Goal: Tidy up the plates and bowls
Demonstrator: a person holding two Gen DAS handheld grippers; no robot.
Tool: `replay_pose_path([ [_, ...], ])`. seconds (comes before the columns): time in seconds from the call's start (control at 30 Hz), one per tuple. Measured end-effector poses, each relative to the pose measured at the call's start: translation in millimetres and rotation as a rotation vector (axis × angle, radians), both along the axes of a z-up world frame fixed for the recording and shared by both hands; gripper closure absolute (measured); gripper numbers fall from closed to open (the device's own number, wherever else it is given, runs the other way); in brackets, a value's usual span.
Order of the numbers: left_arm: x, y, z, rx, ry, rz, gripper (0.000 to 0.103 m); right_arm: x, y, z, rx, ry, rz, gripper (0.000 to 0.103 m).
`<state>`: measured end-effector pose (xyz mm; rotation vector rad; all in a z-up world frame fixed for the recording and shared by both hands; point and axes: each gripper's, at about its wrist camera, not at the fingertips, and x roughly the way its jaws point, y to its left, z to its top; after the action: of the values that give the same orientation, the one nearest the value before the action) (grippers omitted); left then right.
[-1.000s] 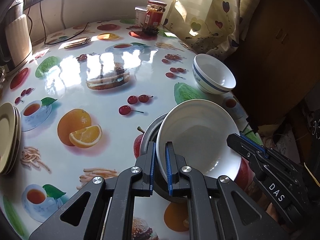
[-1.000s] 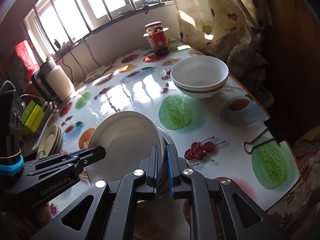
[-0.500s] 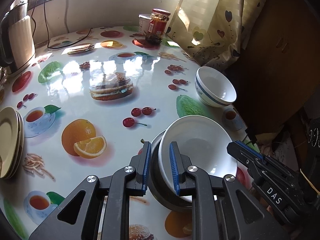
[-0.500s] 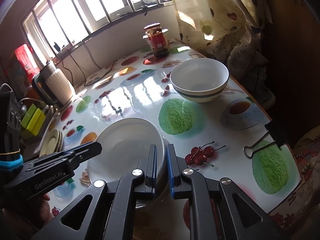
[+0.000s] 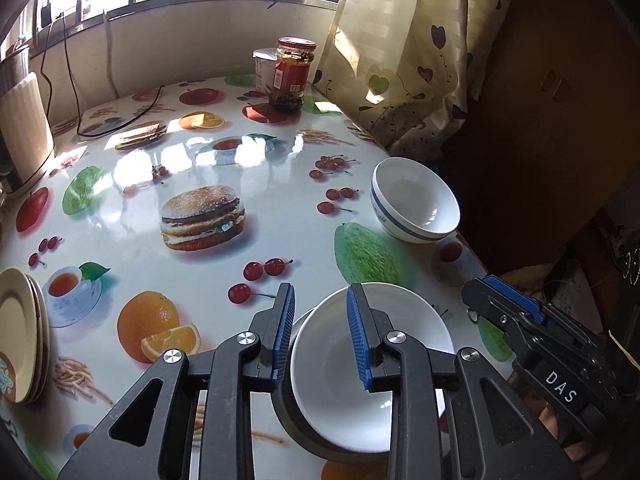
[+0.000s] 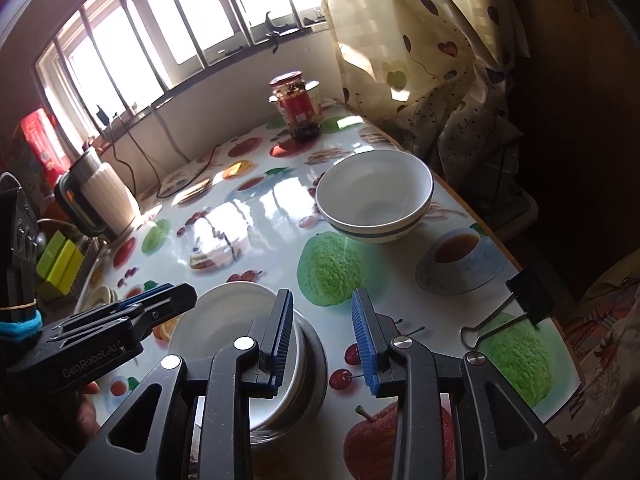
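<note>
Sunlight from the barred window glares off the glossy fruit-print tablecloth (image 5: 192,168) that covers the whole table in front of me. My left gripper (image 5: 320,340) is released, its blue-padded jaws spread wide with nothing between them; the white plate (image 5: 360,380) lies just below and beyond the pads, its near-left rim under the gap, resting inside a dark metal dish (image 5: 288,412) whose edge shows at the plate's left and front. My right gripper (image 6: 324,340) is also spread open and empty; from its side the same white plate (image 6: 216,320) sits to the left of the fingers, the left pad overlapping its right edge in view, though I cannot tell whether it touches. Each gripper shows in the other's camera: the right one (image 5: 520,320) just right of the plate, the left one (image 6: 120,320) at the plate's left rim. A blue-banded white bowl (image 6: 376,196) stands upright ahead of my right gripper, well apart from the plate. Far to the left of my left gripper, a stack of cream plates (image 5: 20,332) lies at the table's edge. A sauce jar (image 5: 294,74) stands far ahead near the curtain (image 5: 400,48).
</note>
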<state>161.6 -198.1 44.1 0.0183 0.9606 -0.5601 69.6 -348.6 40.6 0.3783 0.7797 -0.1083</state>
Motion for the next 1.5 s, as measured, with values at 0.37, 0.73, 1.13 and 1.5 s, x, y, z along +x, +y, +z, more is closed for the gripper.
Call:
replay_pose_path([
  [0.37, 22, -41, 7, 0.016, -0.011, -0.046, 0.075, 15, -37, 8, -0.034, -0.011, -0.064, 0.069],
  [0.73, 44, -70, 10, 0.035, 0.014, -0.067, 0.075, 33, -66, 7, -0.061, 0.002, -0.085, 0.065],
  [1.13, 70, -94, 2, 0.066, 0.041, -0.063, 0.075, 57, -87, -8, -0.080, 0.047, -0.105, 0.062],
  [1.5, 85, -122, -18, 0.126, 0.065, -0.082, 0.075, 79, -96, -24, -0.079, 0.077, -0.092, 0.062],
])
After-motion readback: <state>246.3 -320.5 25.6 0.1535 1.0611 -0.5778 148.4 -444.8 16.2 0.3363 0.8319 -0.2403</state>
